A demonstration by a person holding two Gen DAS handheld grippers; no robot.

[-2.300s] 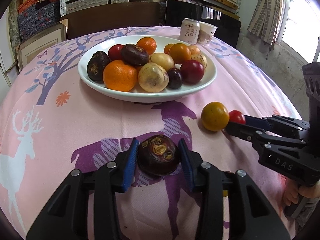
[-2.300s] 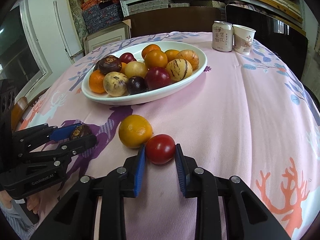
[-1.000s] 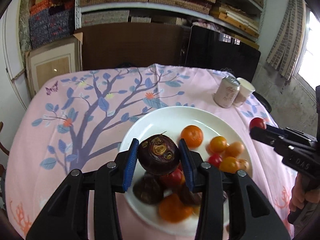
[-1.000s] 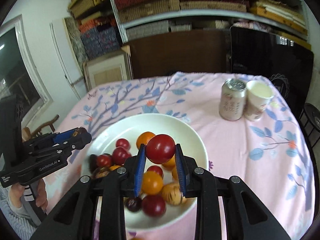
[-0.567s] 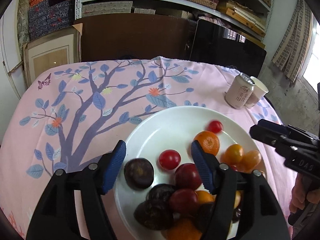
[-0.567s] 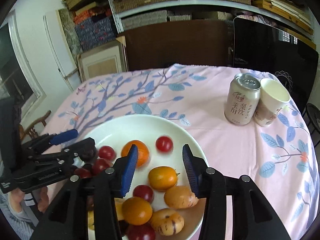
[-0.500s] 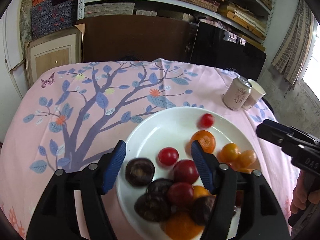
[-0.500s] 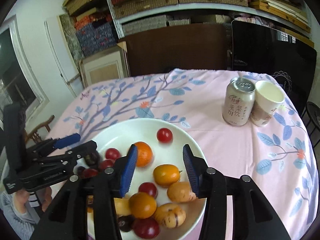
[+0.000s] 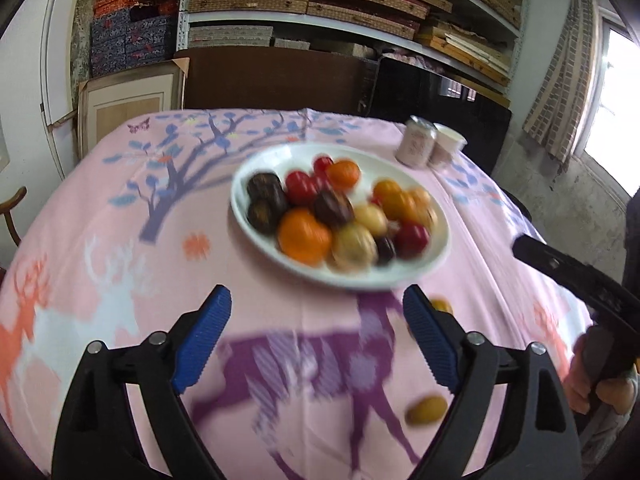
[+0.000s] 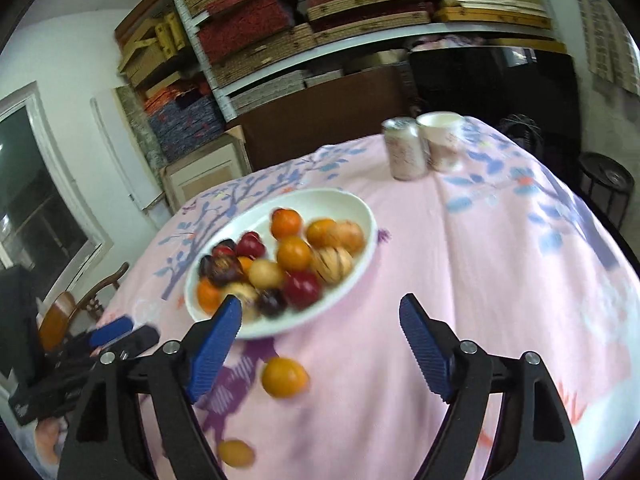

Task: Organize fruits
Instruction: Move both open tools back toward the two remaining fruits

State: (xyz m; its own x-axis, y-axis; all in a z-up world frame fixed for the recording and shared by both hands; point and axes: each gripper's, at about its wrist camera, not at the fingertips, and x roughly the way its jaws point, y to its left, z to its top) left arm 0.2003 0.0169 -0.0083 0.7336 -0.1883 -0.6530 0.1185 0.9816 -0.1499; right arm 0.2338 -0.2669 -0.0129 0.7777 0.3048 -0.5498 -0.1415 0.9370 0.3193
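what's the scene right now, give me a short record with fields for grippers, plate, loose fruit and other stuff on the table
left gripper: open, nothing between the jaws, just been opening
right gripper: open, nothing between the jaws, just been opening
plate: white, piled with mixed fruit
loose fruit: orange fruit and small yellow fruit on the tablecloth, outside the plate
other: can beside paper cup at the far edge

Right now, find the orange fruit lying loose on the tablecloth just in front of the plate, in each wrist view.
Left wrist view: orange fruit peeks out behind the left gripper's right blue pad, below the plate.
Right wrist view: it lies in full sight at lower centre, below the plate's rim.
Shared landmark: the drink can at the table's far edge.
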